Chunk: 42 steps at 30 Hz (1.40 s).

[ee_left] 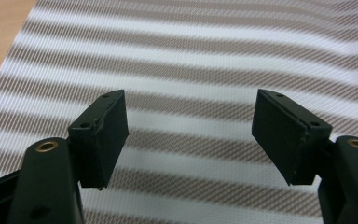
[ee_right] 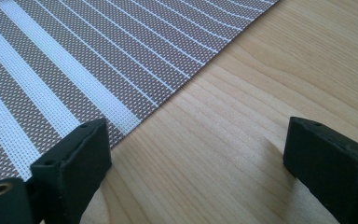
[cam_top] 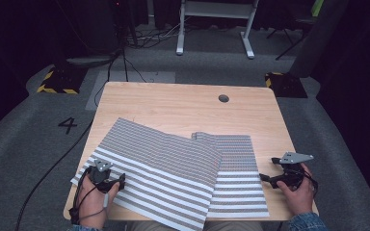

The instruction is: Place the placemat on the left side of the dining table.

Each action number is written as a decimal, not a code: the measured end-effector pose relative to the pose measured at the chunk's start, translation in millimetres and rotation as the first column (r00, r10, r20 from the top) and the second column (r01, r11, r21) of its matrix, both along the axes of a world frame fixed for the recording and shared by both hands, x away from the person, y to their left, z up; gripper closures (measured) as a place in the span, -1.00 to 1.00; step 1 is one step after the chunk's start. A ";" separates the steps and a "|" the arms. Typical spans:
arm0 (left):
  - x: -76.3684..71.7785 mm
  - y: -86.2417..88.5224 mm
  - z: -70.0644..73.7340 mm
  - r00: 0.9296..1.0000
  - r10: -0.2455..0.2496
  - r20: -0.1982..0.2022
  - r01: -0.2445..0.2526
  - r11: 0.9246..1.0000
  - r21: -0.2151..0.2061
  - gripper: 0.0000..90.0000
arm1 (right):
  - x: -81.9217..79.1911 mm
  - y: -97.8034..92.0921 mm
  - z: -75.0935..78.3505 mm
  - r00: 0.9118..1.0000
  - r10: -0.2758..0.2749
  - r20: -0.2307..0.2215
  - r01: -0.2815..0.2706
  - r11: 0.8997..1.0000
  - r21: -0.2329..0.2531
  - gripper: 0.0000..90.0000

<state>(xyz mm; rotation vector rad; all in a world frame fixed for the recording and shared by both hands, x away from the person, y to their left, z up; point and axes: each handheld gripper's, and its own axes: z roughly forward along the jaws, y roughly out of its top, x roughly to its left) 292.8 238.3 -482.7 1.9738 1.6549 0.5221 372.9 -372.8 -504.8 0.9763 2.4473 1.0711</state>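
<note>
Two woven mats with brown and white stripes lie on the wooden table [cam_top: 173, 101]. The larger left mat [cam_top: 159, 166] sits skewed and overlaps the right mat [cam_top: 238, 178]. My left gripper [cam_top: 118, 183] rests over the left mat's near left corner, jaws wide open with nothing between them; in the left gripper view the striped mat [ee_left: 191, 70] lies under the gripper [ee_left: 191, 135]. My right gripper [cam_top: 266, 178] is open just off the right mat's right edge, above bare wood. In the right gripper view the mat's edge [ee_right: 74, 70] runs by the left jaw of the gripper [ee_right: 198, 156].
A round cable hole [cam_top: 223, 98] sits near the table's far edge. Grey carpet surrounds the table, with a black cable [cam_top: 53, 168] trailing on the left and a white desk frame [cam_top: 214, 29] beyond. Bare wood shows on the table's far half.
</note>
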 end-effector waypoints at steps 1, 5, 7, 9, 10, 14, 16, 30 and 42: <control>-1.0 1.3 -1.8 1.000 0.019 -0.013 -0.019 1.000 0.002 -0.40 | 0.0 0.0 0.0 1.000 0.000 0.000 0.000 1.000 0.000 -0.83; -4.1 4.4 -5.8 0.998 0.048 -0.031 -0.048 0.999 -0.005 -0.43 | 0.0 0.0 0.0 1.000 0.000 0.000 0.000 1.000 0.000 -0.83; -4.9 4.4 -6.0 0.999 0.044 -0.029 -0.044 0.999 0.002 -0.42 | 0.0 0.0 0.0 1.000 0.000 0.000 0.000 1.000 0.000 -0.83; -4.0 4.4 -5.3 0.999 0.036 -0.035 -0.036 0.999 0.007 -0.40 | 0.0 0.0 0.0 1.000 0.000 0.000 0.000 1.000 0.000 -0.83; -3.1 4.1 -5.2 0.999 0.039 -0.037 -0.039 0.999 0.005 -0.38 | 0.0 0.0 0.0 1.000 0.000 0.000 0.000 1.000 0.000 -0.83; 3.7 4.1 -4.8 0.999 0.022 -0.040 -0.022 1.000 -0.004 -0.37 | 0.0 0.0 0.0 1.000 0.000 0.000 0.000 1.000 0.000 -0.83; 7.0 3.7 -4.4 0.999 0.011 -0.044 -0.011 1.000 0.000 -0.35 | 0.0 0.0 0.0 1.000 0.000 0.000 0.000 1.000 0.000 -0.83; 17.9 -10.6 13.3 0.982 -0.187 0.041 0.184 0.981 0.053 0.87 | 0.0 -0.1 0.0 1.000 0.000 0.000 0.000 1.000 0.000 -0.83; 54.1 -9.1 75.6 0.924 -0.310 0.224 0.276 0.946 0.171 0.88 | 0.0 -0.1 0.0 1.000 0.000 0.000 0.000 1.000 0.000 -0.83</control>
